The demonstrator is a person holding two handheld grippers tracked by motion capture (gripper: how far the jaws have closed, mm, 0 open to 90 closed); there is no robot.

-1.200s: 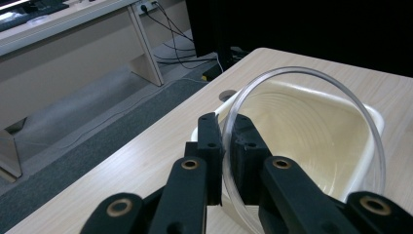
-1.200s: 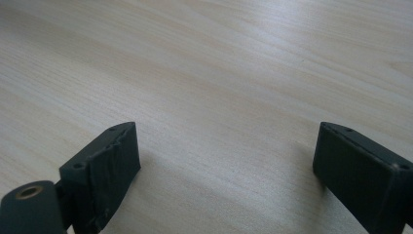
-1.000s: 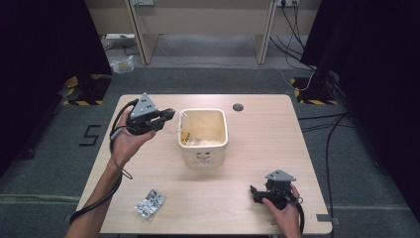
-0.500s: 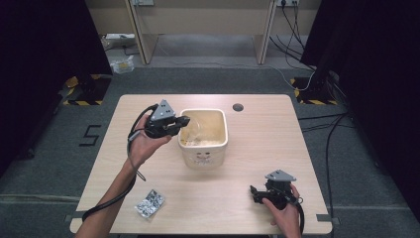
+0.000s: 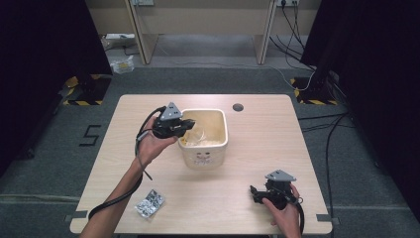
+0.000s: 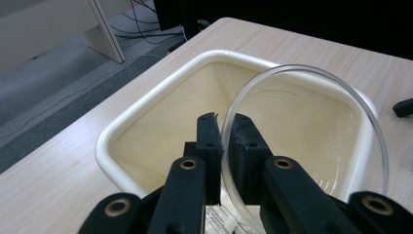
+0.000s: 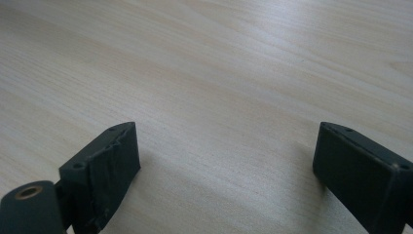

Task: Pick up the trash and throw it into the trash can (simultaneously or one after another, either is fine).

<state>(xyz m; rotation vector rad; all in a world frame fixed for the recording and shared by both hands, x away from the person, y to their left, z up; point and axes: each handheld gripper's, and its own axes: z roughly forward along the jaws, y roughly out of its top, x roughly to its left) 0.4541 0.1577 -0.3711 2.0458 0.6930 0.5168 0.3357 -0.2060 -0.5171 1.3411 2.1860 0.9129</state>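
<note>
Pinching a clear round dish (image 6: 311, 141) by its rim between nearly closed jaws, the left gripper (image 5: 184, 126) has moved from the table's left side over the cream bin (image 5: 218, 148) near the far edge, ready to drop it; the right gripper (image 5: 257, 193) rests open.

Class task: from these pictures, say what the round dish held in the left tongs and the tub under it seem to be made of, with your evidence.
Round dish: clear glass or plastic; the tub shows through it, and its rim glints. Tub: cream plastic, probably; smooth, slightly glossy, with a rounded moulded rim.
</note>
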